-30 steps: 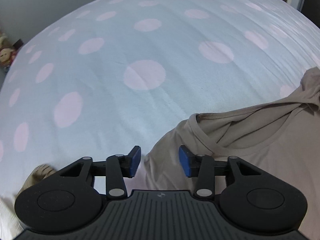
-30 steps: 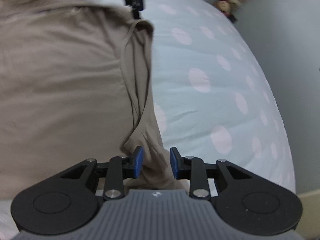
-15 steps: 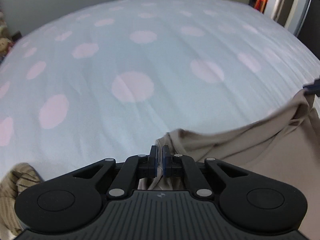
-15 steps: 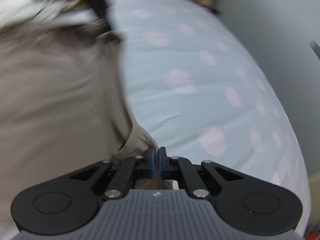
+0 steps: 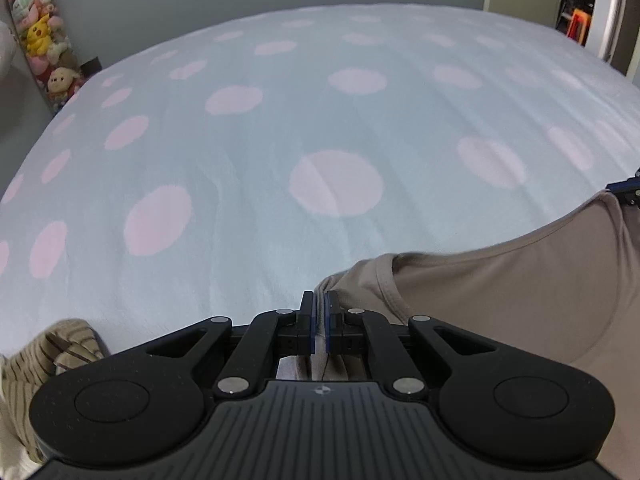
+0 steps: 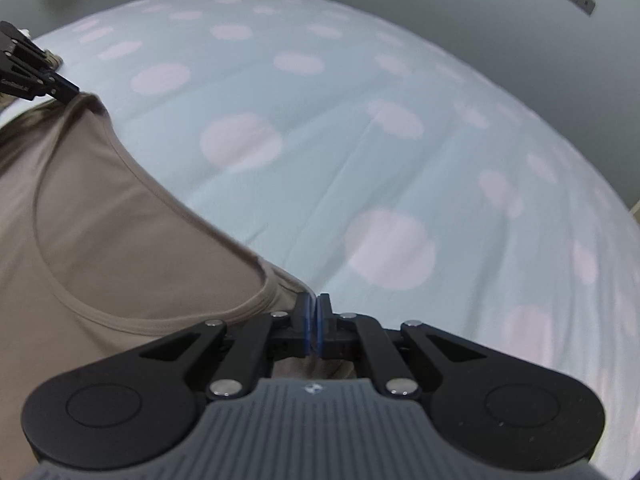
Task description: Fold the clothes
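While a second ago both pairs of jaws stood apart over loose fabric, the left gripper and the right gripper are now each clenched on a shoulder of the beige top. The pinched fabric shows between the blue pads in both wrist views. The neckline, slack and crumpled before, now runs as a smooth curve from one grip to the other. I judge the garment is caught at both shoulders and ready to be lifted or carried over for a fold.

Just left of the left gripper lies a striped garment, untouched. Beyond the top, the dotted bedsheet spreads away. No basket or other container shows, so none can be checked. Farthest off, soft toys are stacked by the grey wall.
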Tool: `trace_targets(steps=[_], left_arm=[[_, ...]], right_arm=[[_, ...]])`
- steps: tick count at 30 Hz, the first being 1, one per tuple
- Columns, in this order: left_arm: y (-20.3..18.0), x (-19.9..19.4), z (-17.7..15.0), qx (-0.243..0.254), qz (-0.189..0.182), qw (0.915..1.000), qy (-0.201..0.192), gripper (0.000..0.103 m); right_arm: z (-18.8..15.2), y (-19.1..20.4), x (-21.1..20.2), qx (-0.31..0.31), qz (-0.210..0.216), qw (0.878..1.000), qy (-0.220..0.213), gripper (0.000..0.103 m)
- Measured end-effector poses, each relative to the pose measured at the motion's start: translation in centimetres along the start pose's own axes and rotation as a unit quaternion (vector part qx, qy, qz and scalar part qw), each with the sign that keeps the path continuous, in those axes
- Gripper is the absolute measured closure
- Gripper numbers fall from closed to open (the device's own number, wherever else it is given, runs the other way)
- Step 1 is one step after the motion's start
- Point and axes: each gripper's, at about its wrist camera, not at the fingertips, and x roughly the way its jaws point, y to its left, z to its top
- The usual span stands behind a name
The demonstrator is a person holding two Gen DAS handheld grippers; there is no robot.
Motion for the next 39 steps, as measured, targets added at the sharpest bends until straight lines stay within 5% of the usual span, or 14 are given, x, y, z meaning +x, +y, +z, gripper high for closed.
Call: trace_targets(steps=[2,4,6,8,23,29,32,39], left_arm=[[0.0,-0.1,-0.1,-0.005,0.002,1.0000,-0.002,0.099],[0.3,-0.6,-0.1,-0.018,0.002,0.9998,-0.005,0.088],[0.6,-1.8,-0.6,-0.040,0.003,0.9990,-0.017,0.063],[0.8,-3.2,-1.2,-0.059,0.006,0.9979,-0.027,0.056],[-6.2,-11.9,-10.7,-0.079,0.064,0.9941,0.039,0.056],[-7.4,-12.3,-12.6,-0.094,0.055,0.9931,0.043,0.056],[-7.7,-12.3,-12.5,-0.088,0.056,0.9940,0.035,0.056],[-8.0,-12.8,-11.8,-0.074,0.042,0.9963,0.008,0.056]], right_arm=[[-0.3,-0.4,0.0,0.024,0.007,1.000,-0.007,0.097],[-0.3,-1.3,-0.5,0.054,0.022,0.998,-0.010,0.087],[-0.6,-2.6,-1.7,0.087,0.024,0.996,-0.020,0.074],[-1.4,-3.9,-3.5,0.116,0.026,0.992,-0.031,0.073],[-15.9,-5.2,-12.9,0.263,0.040,0.964,-0.002,0.074],[-17.9,-4.6,-11.8,0.285,0.025,0.958,0.009,0.074],[-18.0,-4.2,-11.4,0.284,0.011,0.959,0.014,0.101],[-16.7,-6.5,-11.6,0.281,-0.080,0.956,0.028,0.102]])
